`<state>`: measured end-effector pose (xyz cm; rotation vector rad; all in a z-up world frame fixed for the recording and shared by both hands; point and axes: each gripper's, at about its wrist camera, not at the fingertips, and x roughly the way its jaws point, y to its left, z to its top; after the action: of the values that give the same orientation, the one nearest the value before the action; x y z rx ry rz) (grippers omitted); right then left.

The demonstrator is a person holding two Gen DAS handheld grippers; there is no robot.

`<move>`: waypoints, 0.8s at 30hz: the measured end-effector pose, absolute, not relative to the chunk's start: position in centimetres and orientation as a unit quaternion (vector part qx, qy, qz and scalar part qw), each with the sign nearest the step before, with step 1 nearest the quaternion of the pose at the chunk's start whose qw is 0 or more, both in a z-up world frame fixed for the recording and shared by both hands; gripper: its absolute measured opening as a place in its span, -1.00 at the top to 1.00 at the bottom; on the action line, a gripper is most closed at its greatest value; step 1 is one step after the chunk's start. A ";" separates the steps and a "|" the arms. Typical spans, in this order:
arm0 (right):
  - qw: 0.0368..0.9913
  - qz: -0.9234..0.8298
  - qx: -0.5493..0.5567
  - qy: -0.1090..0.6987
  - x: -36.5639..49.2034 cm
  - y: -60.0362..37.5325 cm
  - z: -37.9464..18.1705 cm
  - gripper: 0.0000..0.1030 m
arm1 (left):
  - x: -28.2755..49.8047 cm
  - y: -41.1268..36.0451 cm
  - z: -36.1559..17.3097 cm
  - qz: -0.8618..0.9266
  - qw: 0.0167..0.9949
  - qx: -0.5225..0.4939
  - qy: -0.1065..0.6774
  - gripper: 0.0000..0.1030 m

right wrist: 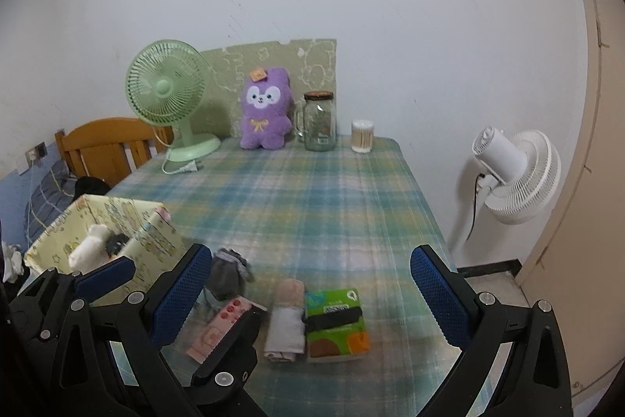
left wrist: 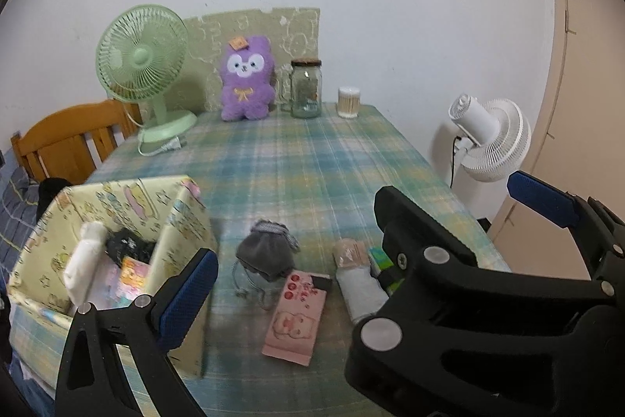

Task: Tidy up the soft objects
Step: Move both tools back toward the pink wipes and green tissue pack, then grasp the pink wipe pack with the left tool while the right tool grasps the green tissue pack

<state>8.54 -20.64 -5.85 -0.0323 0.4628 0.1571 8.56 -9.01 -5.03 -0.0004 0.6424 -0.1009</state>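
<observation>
Two handheld grippers hover above the near edge of a plaid-covered table (right wrist: 312, 190), where soft goods wait to be sorted into a yellow cartoon-print fabric box (left wrist: 183, 217) standing at the near left. The left gripper (left wrist: 371, 233) has its blue-padded fingers spread wide with nothing between them; the right gripper (right wrist: 312, 284) is likewise spread and empty. Between and below them lie a grey drawstring pouch (left wrist: 265, 249), a pink tissue packet (left wrist: 297, 315) and a rolled grey-and-peach cloth (left wrist: 357, 280), side by side near the table's front. All look light and limp: the roll would likely squash and could unfurl, so a pinch across its middle seems safest, while the slick packet is best taken across its narrow width. The left wrist view looks down into the box, showing a rolled white cloth (left wrist: 84, 260) and a dark item (left wrist: 129, 245) already inside. The right wrist view alone fully shows a green tissue pack (right wrist: 338, 319) just right of the roll. A purple plush toy (right wrist: 265, 110) sits upright at the far wall.
</observation>
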 end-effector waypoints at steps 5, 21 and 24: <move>0.966 0.071 -0.011 0.250 9.3 -21.2 -7.4 -0.99 | 9.1 -9.6 -6.5 -0.054 0.942 0.006 0.332 -0.92; 0.947 0.043 -0.004 0.318 12.1 -22.2 -11.6 -0.64 | 10.5 -10.0 -9.9 -0.054 0.923 0.007 0.381 -0.80; 0.943 0.043 -0.004 0.330 12.5 -22.2 -12.3 -0.61 | 10.6 -10.1 -10.2 -0.049 0.924 0.016 0.380 -0.79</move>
<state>12.45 -22.22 -12.33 -0.0072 0.6737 0.0884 10.58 -10.12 -10.21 0.0335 0.7790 -0.1002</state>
